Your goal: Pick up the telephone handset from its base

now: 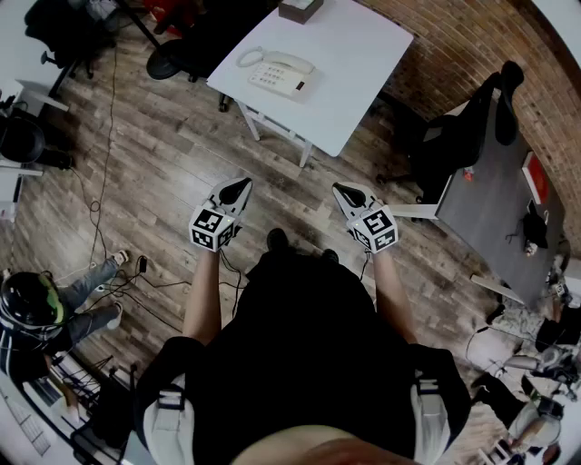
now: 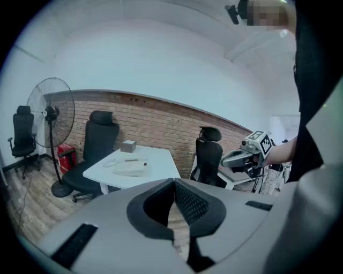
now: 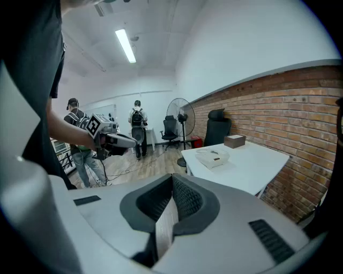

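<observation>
The left tongs [image 1: 238,188] and right tongs [image 1: 343,191] are both pressed together and empty, well apart from the handset [image 1: 287,62], which lies crosswise along the far edge of its base [image 1: 278,82] on the white surface [image 1: 363,54] straight ahead, neither hand clearly nearer.

A white table [image 1: 363,64] bears a pale telephone [image 1: 281,75] and, apart from it, a small box [image 1: 300,9]

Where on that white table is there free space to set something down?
The widest bare stretch of the white table lies between the telephone and the edge facing the brick wall, running to the near corner. The crowded end is the far left, where the telephone, its coiled cord and a small box sit close together.
</observation>
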The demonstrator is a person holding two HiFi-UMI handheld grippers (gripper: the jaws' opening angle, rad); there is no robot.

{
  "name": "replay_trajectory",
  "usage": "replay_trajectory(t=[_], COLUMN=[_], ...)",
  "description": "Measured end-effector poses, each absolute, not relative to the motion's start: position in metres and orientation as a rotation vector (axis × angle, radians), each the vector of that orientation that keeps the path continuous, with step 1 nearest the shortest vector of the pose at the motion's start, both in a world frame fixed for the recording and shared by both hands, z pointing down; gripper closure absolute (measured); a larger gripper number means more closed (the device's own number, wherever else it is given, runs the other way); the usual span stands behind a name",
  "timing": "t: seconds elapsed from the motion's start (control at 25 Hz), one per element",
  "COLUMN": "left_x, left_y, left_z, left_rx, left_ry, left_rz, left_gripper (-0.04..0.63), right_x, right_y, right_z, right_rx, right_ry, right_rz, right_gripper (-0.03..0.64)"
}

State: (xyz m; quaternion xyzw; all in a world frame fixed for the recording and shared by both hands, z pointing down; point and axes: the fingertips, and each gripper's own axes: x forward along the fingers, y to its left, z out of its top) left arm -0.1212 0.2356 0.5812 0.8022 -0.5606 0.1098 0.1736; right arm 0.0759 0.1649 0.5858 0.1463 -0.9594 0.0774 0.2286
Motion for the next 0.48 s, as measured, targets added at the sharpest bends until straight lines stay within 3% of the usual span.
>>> replay_trajectory(t=[0.28, 0.48], left_x=[-0.039, 0.023], left_y=[0.277, 0.307], left_z=[0.539, 0.522], left_rx=[2.323, 2.325], left_ry=[-1.675, -1.719], left_rz=[0.349, 0.317], left_gripper=[0.575, 0.575], right_x=[0.142, 0.208], right_y=[0.217, 0.248], right_z=[0.535, 0.549], right_rx=[0.361, 0.354], right_ry=[-2.727, -2.74], right_rz=[0.063, 0.172], right_gripper=[0.617, 0.617])
